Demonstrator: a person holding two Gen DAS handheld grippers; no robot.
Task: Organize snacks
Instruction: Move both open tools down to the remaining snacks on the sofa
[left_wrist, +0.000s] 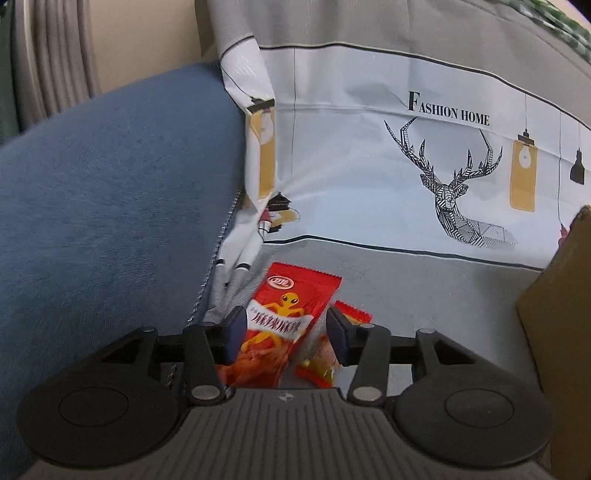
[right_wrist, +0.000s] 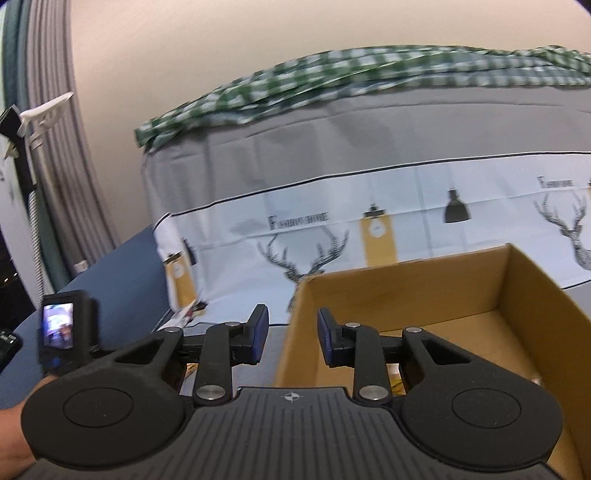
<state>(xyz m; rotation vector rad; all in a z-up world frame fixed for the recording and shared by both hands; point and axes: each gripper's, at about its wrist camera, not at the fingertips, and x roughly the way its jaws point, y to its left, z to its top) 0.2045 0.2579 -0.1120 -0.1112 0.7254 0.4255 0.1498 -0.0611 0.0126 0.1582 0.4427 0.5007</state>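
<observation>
A red snack packet (left_wrist: 286, 317) with a yellow figure lies on the grey cloth (left_wrist: 424, 295) beside the blue sofa arm (left_wrist: 110, 203). My left gripper (left_wrist: 287, 334) hovers over it, open, one pad on either side of the packet and neither pressing it. A second, smaller red and yellow packet (left_wrist: 321, 363) lies just right of it, partly under the right finger (left_wrist: 338, 338). In the right wrist view my right gripper (right_wrist: 291, 336) is open with nothing between its pads, at the near left corner of the open cardboard box (right_wrist: 406, 291).
The deer-printed cover (left_wrist: 406, 166) hangs over the sofa back behind the packets. The cardboard box (left_wrist: 554, 332) stands to their right. A green checked cloth (right_wrist: 332, 77) lies on top of the backrest. The left gripper's camera (right_wrist: 62, 328) and a hand (right_wrist: 11, 435) show at lower left.
</observation>
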